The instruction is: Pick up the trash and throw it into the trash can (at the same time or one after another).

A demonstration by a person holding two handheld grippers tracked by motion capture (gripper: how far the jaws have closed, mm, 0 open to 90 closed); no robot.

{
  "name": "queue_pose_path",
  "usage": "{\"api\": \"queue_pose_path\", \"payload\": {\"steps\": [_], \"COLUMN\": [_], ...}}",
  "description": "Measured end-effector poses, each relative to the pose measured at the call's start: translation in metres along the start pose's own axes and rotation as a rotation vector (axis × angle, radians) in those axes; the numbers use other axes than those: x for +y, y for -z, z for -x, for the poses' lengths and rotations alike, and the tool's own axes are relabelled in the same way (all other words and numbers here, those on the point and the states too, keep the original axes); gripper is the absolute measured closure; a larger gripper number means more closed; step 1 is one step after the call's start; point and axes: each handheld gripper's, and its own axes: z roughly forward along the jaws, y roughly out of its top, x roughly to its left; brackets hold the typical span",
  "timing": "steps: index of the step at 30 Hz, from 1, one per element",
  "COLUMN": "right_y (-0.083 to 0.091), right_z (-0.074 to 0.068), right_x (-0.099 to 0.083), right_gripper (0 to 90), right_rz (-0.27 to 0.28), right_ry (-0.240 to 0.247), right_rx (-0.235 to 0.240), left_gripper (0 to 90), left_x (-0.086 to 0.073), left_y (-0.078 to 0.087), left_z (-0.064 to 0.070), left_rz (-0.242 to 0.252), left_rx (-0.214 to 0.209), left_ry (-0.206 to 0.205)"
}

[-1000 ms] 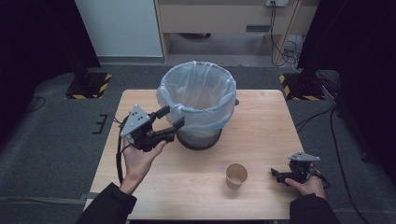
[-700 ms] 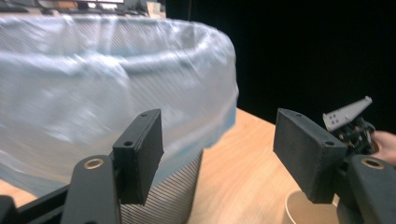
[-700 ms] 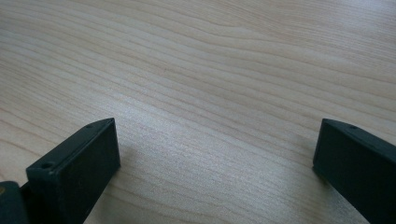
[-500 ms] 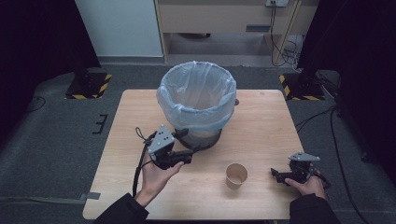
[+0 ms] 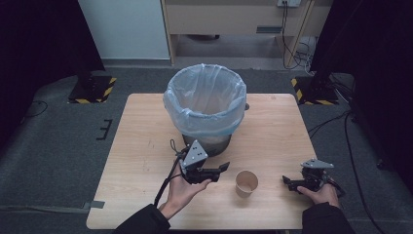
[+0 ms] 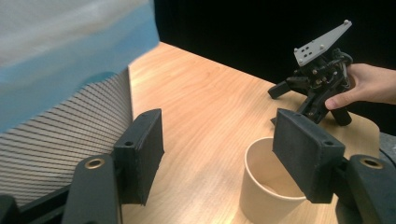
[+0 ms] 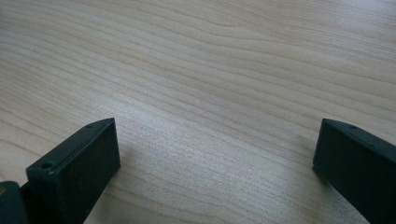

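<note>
A tan paper cup (image 5: 246, 183) stands upright and empty near the table's front edge, also seen in the left gripper view (image 6: 264, 186). My left gripper (image 5: 221, 171) is held just left of it, jaws open and pointing right. In the left gripper view the cup sits in front of the right jaw, and nothing is between the jaws (image 6: 219, 149). My right gripper (image 5: 288, 183) rests low at the front right, open, pointing left toward the cup from a short distance. Its own view has bare wood between the open jaws (image 7: 215, 158).
A dark bin with a pale blue plastic liner (image 5: 205, 105) stands mid-table, just behind the left gripper; its ribbed wall (image 6: 60, 135) is close on the left. The wooden table (image 5: 141, 131) is bare to the left and right of the bin. The floor around is dark.
My left gripper has come down from beside the bin's left rim and moved right and forward, ending next to the cup. The right gripper and the cup stayed put.
</note>
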Motion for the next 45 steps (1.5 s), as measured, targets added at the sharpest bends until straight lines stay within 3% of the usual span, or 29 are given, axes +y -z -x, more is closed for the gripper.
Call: {"api": "queue_pose_path", "payload": {"steps": [12,27,33,45], "right_y": [0.000,0.000,0.000,0.000], "right_z": [0.000,0.000,0.000,0.000], "right_x": [0.000,0.000,0.000,0.000], "right_gripper": [0.7,0.7,0.8,0.8], "right_rz": [-0.001,0.000,0.000,0.000], "right_ry": [-0.001,-0.001,-0.001,-0.001], "right_rx": [0.000,0.000,0.001,0.000], "left_gripper": [36.5,42.3,46.7,68.2], "left_x": [-0.006,-0.031,-0.035,-0.039], "left_y": [-0.025,-0.068,-0.072,-0.073], "left_z": [0.006,0.020,0.018,0.016], "left_rz": [-0.043,-0.219,-0.242,-0.301], "left_rx": [-0.038,-0.112,-0.112,-0.126], "left_ry": [0.020,0.006,0.034,0.050]}}
